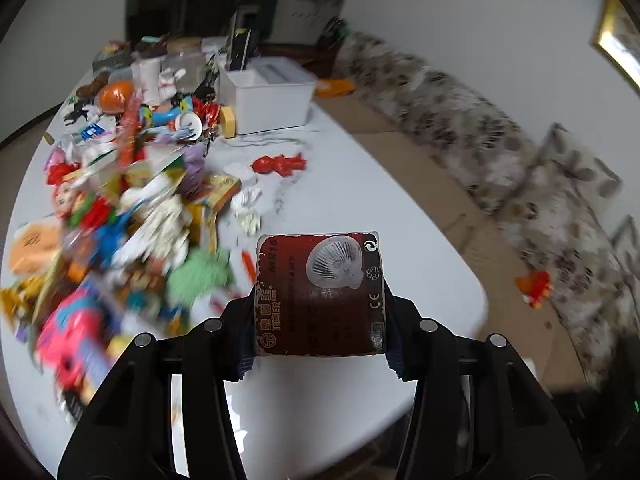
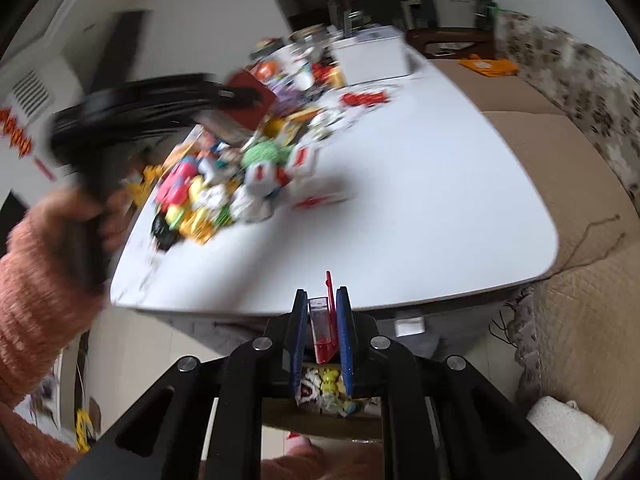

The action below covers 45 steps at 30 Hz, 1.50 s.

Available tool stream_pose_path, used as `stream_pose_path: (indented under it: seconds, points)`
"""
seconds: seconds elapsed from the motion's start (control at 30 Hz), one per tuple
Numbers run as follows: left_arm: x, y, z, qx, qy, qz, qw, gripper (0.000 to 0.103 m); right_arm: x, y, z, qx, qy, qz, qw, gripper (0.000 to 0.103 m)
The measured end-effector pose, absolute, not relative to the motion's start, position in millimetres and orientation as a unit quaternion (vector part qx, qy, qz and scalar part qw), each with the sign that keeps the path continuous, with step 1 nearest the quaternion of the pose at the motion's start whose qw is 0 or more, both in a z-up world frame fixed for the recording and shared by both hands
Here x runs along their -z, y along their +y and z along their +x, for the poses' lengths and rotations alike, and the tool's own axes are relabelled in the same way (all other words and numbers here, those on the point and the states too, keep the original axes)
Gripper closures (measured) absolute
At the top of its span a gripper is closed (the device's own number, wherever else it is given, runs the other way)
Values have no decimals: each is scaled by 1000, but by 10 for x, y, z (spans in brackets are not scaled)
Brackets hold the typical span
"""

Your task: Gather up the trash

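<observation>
My left gripper (image 1: 320,320) is shut on a worn dark red bulb box (image 1: 320,294) and holds it above the white table (image 1: 360,208). In the right wrist view the left gripper (image 2: 240,98) shows blurred over the pile, with the red box (image 2: 250,98) in it. My right gripper (image 2: 322,320) is shut on a small clear plastic piece with a red stick (image 2: 325,320), off the table's near edge. Below it lies a box of wrappers (image 2: 328,392). A heap of toys and packaging (image 1: 120,208) covers the table's left side.
A white bin (image 1: 268,96) stands at the table's far end. A red toy (image 1: 280,165) and crumpled paper (image 1: 248,208) lie near the heap. A patterned sofa (image 1: 500,152) runs along the right. A tan blanket (image 2: 560,184) covers it.
</observation>
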<state>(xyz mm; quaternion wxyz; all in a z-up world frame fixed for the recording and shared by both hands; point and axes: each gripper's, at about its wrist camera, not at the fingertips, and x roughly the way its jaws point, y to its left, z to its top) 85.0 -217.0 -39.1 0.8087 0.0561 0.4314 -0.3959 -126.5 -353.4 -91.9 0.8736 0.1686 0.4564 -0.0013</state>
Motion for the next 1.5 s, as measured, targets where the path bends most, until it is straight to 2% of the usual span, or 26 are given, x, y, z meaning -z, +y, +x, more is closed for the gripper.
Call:
stream_pose_path:
  seconds: [0.13,0.3,0.5,0.63,0.73,0.77,0.8,0.83,0.9,0.93,1.0,1.2,1.4,1.5]
  points:
    - [490,-1527,205,407,446,75,794,54,1075,-3204,-1266,-27,484,153,861,88]
    - [1241,-875,-326,373,540,61,752,54,1532,-2776,-1296,-53,536,149,829,88]
    - [2688,-495,-606,300,643,47,703,54,2401,-2422,-1275,-61,601,147,784,88]
    - [3672,-473,-603,256,689,38,677,53,3182,-2275,-1185,-55,642,128,754,88]
    - [4354,-506,-538,213,717,44,662,47,3760,-2273,-1115,-45,664,131,735,87]
    - [4520,-509,-534,203,728,50,653,38,3922,-2276,-1091,-40,671,126,729,73]
    - [4753,-529,-519,183,745,65,639,35,4140,-2278,-1070,-30,685,117,719,60]
    - [4904,-539,-500,167,754,78,631,35,4265,-2293,-1059,-22,694,115,711,37]
    - [5100,-476,-512,150,768,86,617,32,4492,-2332,-1060,-7,712,113,693,37]
    - [5148,-442,-514,142,772,91,613,29,4526,-2332,-1071,-5,715,112,690,35]
    - [5148,-397,-524,137,772,90,614,27,4544,-2350,-1110,2,716,111,689,25]
    - [4860,-278,-511,120,765,76,628,26,4284,-2410,-1180,-1,716,123,687,24]
    - [4049,-231,-552,137,732,76,663,26,3566,-2426,-1153,-17,686,143,713,24]
    - [3429,-145,-557,137,705,63,692,26,3120,-2379,-1109,-26,663,147,733,19]
